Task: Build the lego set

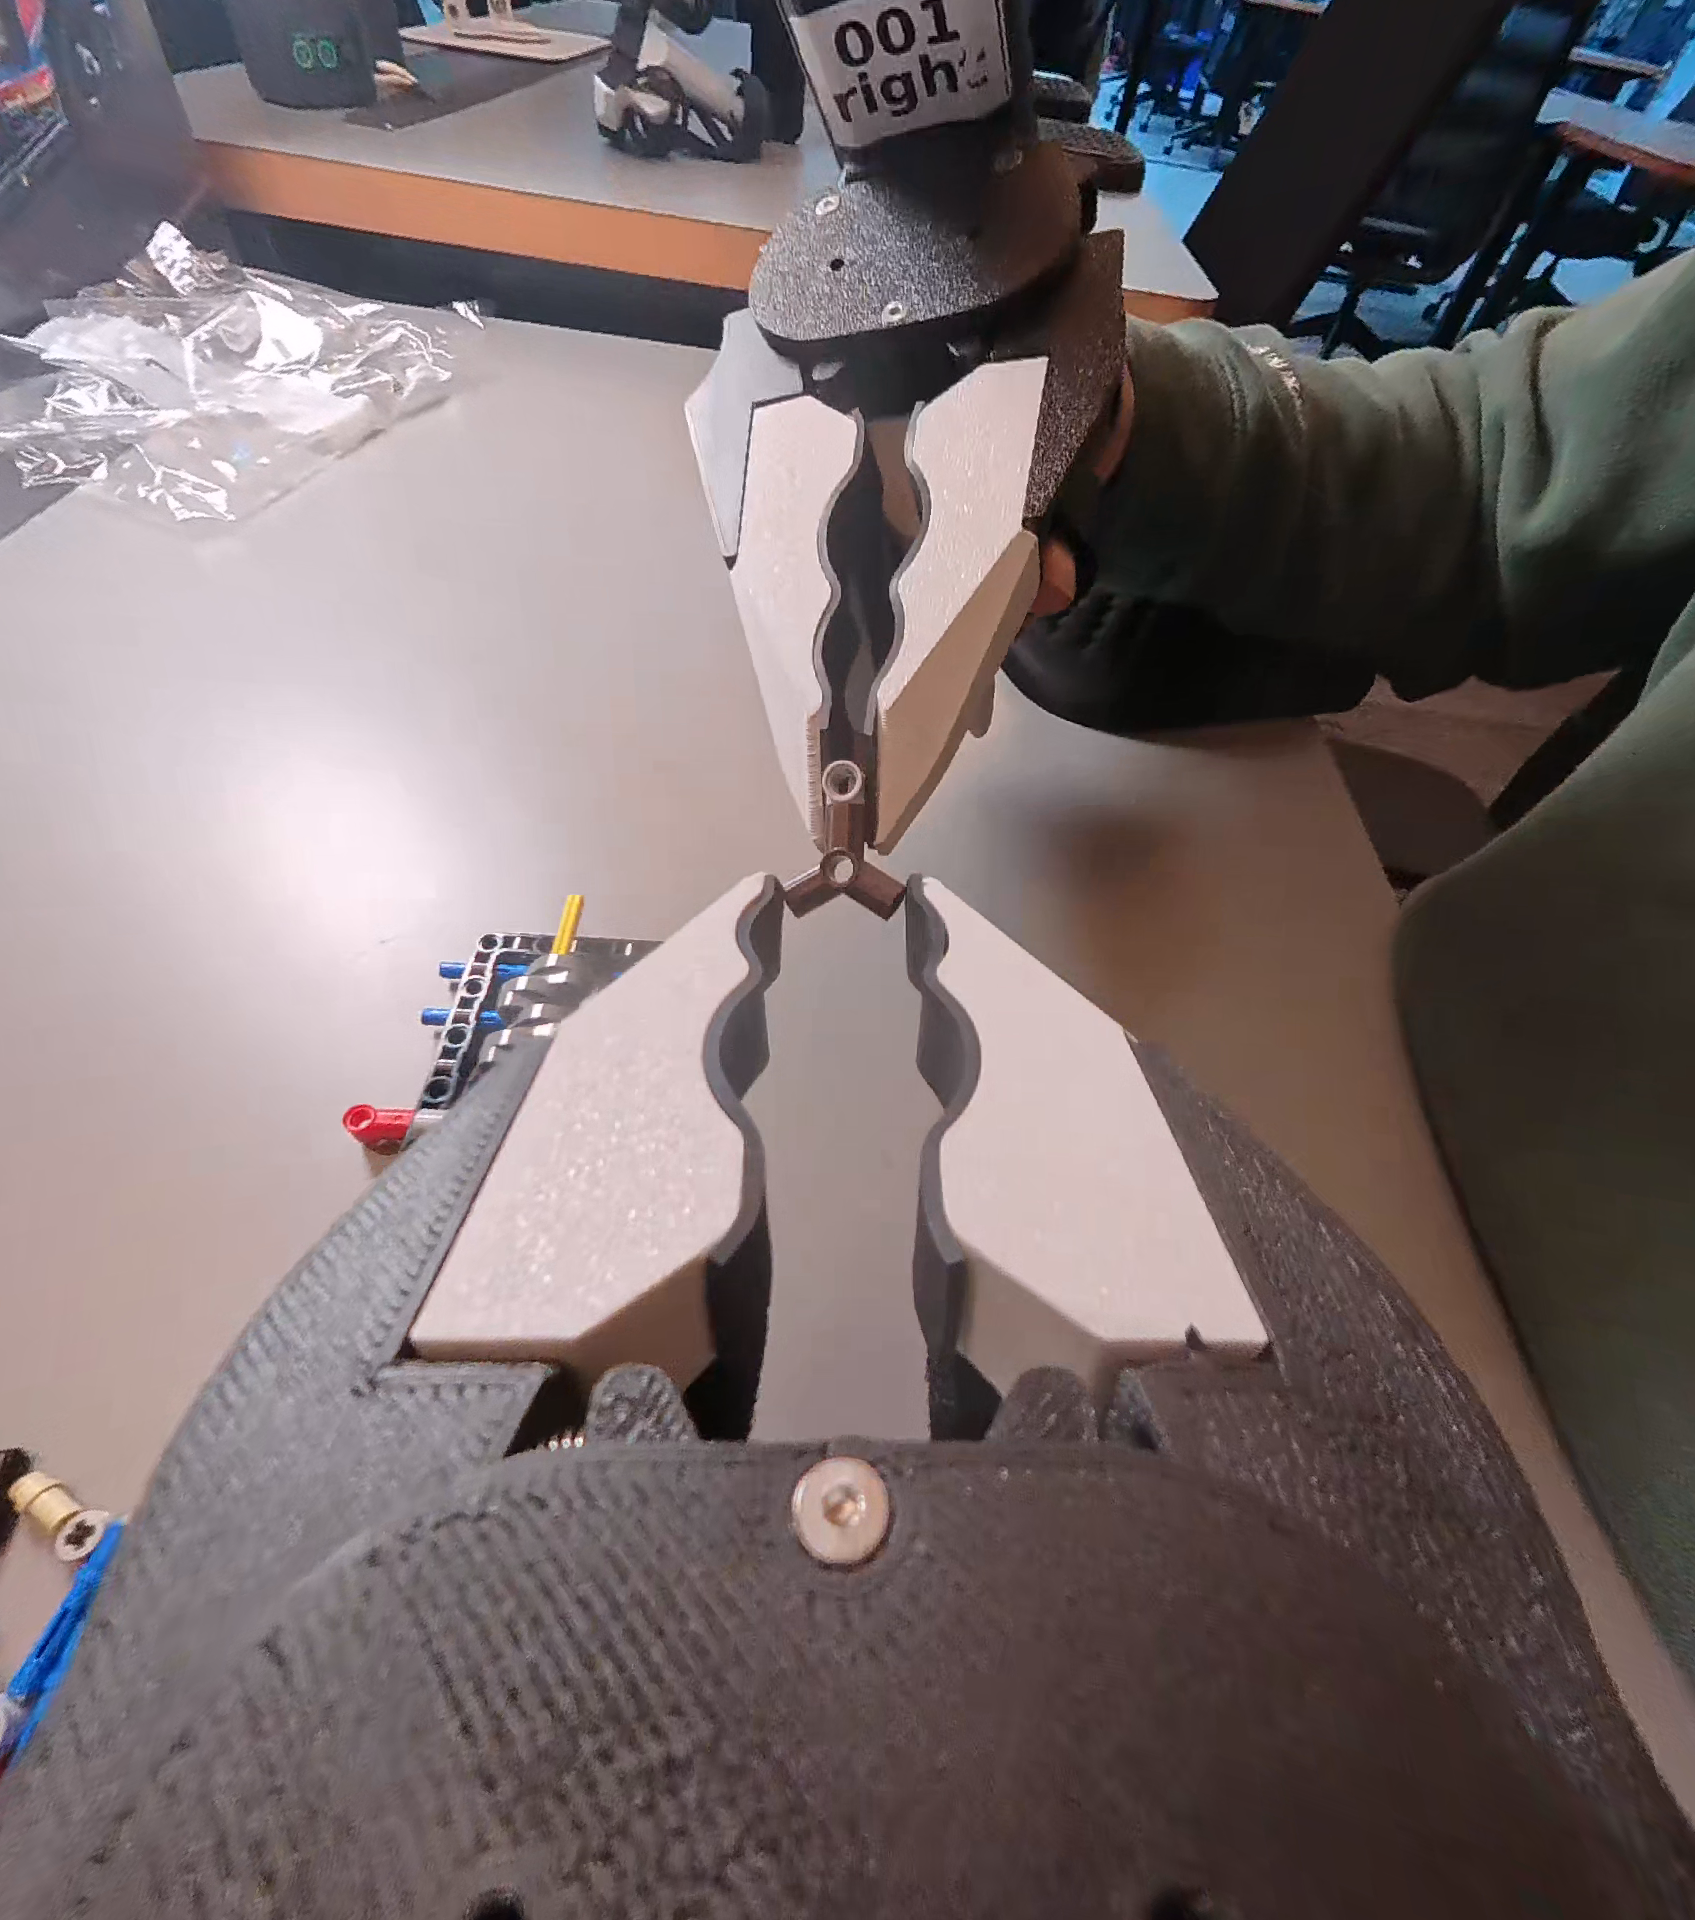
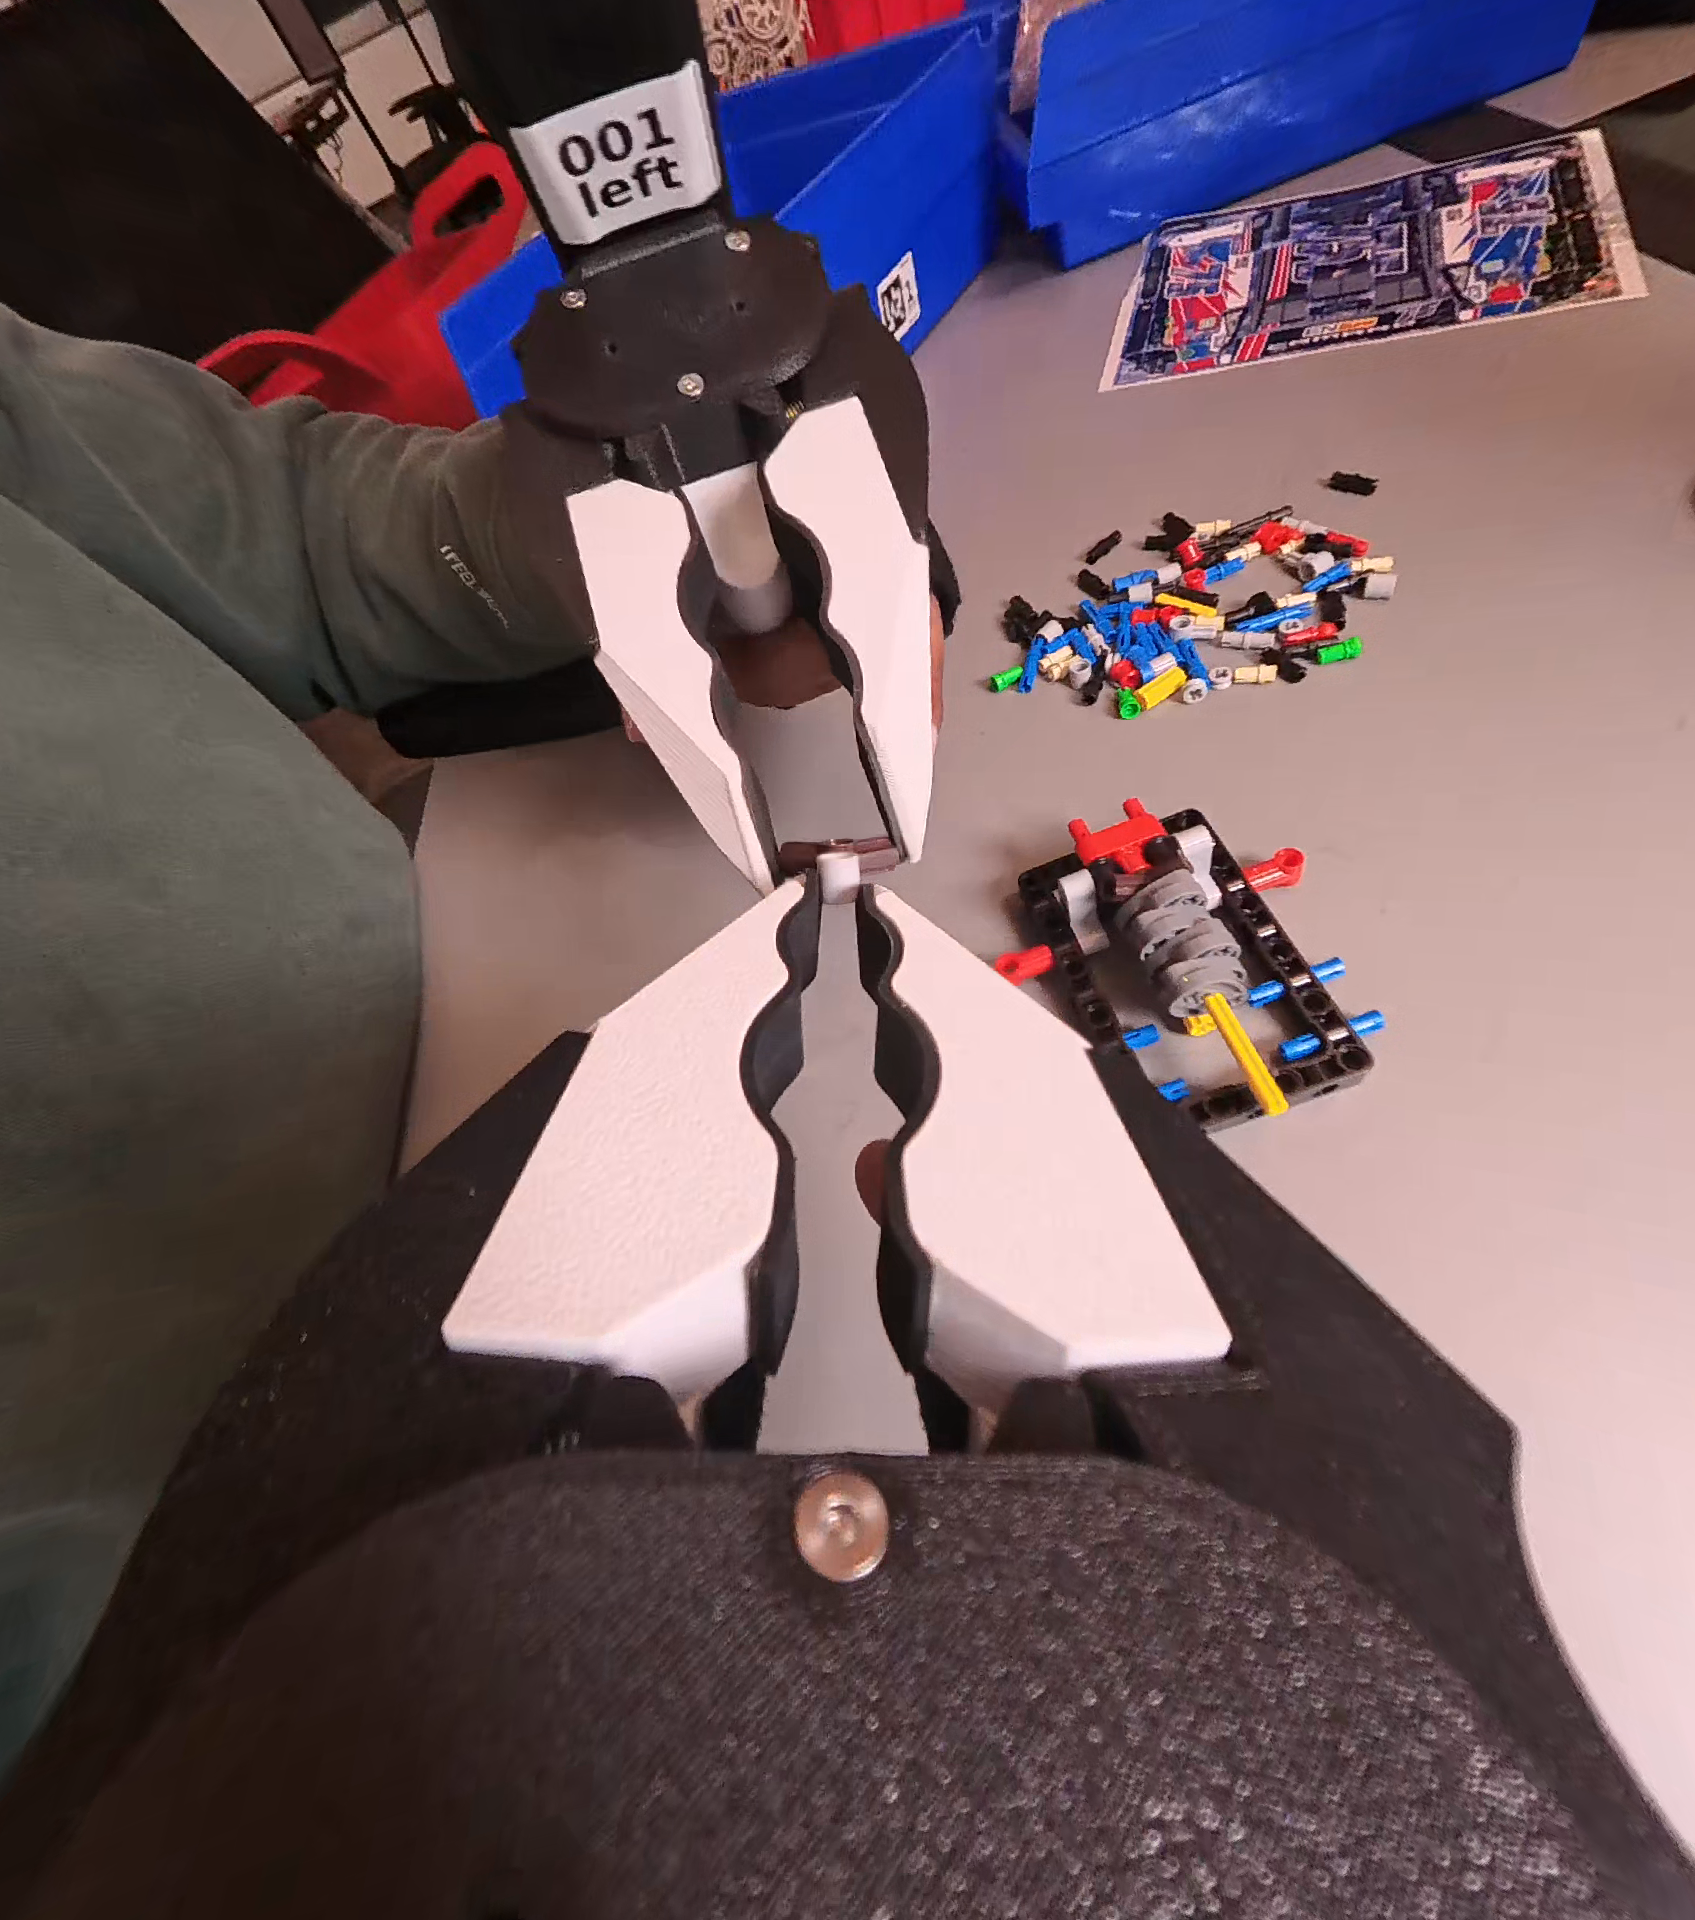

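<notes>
While you are holding the brown connector point(image 1: 841, 883) in mid-air over the table point(image 1: 303, 779), a twist or slackened squeeze is risking a drop; the left gripper point(image 1: 843, 894) is pinching its two lower arms at moderate width, the right gripper point(image 1: 848, 821) clamping its upper arm, jaws nearly together

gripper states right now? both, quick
Left gripper: shut on the brown connector, pinching its two lower arms.
Right gripper: shut on the same connector's third arm, above the table.
</notes>
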Demonstrator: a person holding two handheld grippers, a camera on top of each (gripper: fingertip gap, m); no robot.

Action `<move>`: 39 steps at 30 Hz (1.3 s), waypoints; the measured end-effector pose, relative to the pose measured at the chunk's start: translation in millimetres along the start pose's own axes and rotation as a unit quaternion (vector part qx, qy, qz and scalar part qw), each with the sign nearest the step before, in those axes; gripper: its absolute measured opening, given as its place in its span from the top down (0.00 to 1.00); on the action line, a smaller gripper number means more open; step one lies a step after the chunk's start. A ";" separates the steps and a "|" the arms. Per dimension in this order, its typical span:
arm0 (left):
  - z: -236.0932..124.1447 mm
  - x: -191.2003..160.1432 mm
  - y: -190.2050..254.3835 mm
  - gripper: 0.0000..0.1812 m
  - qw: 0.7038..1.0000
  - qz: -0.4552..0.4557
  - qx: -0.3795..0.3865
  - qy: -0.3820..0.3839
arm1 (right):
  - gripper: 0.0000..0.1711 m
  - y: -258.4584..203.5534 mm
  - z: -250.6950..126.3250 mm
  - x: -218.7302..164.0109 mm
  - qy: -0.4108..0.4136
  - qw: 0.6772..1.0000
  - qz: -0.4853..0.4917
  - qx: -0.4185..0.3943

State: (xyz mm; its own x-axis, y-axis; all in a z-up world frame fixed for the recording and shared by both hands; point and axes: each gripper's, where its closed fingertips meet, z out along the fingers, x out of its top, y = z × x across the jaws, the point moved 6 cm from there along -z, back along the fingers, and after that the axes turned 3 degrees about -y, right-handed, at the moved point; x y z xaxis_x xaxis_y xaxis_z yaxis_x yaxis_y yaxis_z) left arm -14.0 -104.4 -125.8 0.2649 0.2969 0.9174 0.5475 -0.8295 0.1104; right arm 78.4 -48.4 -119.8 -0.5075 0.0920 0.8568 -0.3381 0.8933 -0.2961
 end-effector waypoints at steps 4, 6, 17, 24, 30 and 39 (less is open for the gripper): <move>0.6 0.9 1.4 0.88 0.998 -0.039 -0.029 0.040 | 0.97 -3.8 -2.4 3.2 0.031 0.999 -0.018 0.013; -0.5 4.4 0.2 0.88 0.993 -0.068 -0.043 0.087 | 0.98 -3.5 -4.9 8.1 0.076 0.997 -0.017 0.016; 1.6 6.5 2.6 0.88 0.992 -0.057 -0.037 0.108 | 0.94 -5.1 -7.8 12.6 0.134 0.990 -0.049 0.014; 12.0 -4.4 8.0 0.88 0.999 -0.015 -0.022 0.043 | 0.97 -9.3 0.5 -2.2 0.053 0.991 -0.121 -0.019; 14.2 -8.5 6.4 0.88 0.999 -0.020 -0.022 0.032 | 0.97 -5.5 3.0 -7.5 0.051 0.993 -0.109 -0.010; 14.2 -9.4 3.6 0.88 0.999 -0.017 -0.007 0.030 | 0.97 -1.7 4.3 -8.8 0.054 0.993 -0.102 -0.018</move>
State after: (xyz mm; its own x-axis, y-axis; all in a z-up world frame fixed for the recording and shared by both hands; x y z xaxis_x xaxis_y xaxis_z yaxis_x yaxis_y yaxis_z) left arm -3.2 -103.5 -139.5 0.1988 0.2965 0.9341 0.5436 -0.8264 0.1466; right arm 80.1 -52.7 -128.6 -0.3430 -0.0476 0.9381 -0.3949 0.9135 -0.0980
